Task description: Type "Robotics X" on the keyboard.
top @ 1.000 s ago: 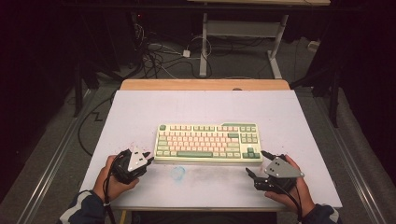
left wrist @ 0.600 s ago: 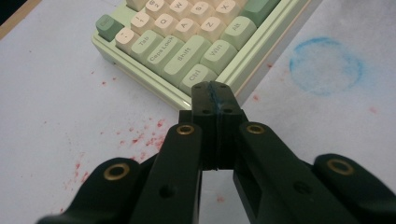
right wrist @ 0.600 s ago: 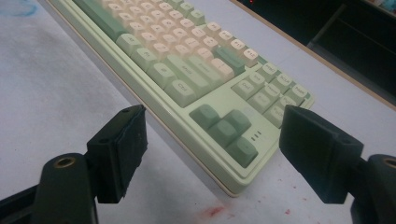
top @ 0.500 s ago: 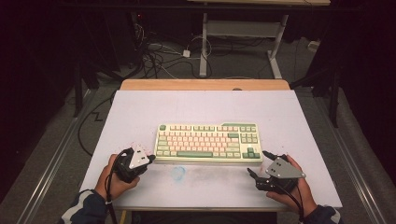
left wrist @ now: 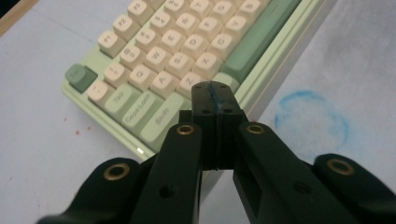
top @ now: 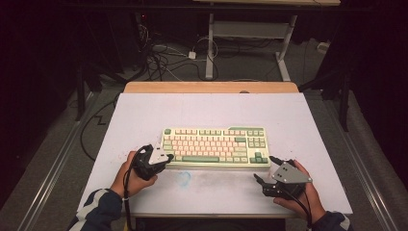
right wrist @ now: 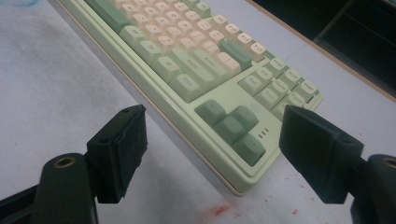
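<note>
Jaws of the left gripper (left wrist: 215, 95) are pressing together on nothing, tips hovering over the pale green and cream plastic keyboard (top: 215, 147), while the right gripper (right wrist: 212, 154) is gaping wide, empty, framing its near corner

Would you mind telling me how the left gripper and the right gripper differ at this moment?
The left gripper has its jaws pressed together with nothing between them; the right gripper has its jaws wide apart. The left gripper's tip is over the keyboard at its left end, while the right gripper sits off the keyboard's near right corner, apart from it. Both are black, hand-held and point toward the keyboard.
</note>
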Demonstrator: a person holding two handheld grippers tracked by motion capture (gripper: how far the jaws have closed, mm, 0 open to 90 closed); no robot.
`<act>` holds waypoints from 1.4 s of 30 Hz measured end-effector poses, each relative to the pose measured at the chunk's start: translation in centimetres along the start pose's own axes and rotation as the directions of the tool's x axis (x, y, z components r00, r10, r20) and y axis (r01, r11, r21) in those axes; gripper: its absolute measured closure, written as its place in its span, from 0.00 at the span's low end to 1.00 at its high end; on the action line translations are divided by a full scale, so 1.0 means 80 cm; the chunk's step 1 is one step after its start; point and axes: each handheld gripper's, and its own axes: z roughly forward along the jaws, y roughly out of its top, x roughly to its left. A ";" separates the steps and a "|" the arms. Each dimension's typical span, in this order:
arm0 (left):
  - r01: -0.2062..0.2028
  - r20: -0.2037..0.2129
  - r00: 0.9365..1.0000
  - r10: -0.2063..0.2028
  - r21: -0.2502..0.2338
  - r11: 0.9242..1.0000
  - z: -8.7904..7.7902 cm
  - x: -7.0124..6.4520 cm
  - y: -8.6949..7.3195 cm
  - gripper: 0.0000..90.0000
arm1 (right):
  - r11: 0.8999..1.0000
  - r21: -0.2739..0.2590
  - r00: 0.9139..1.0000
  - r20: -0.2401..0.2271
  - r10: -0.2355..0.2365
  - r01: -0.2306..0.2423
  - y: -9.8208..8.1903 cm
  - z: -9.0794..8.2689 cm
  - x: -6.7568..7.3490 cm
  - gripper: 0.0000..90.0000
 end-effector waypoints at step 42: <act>-0.052 0.009 0.999 0.052 0.045 0.998 0.073 -0.026 0.019 0.97 | 0.998 0.045 0.998 -0.035 -0.049 0.051 -0.001 0.008 0.007 0.27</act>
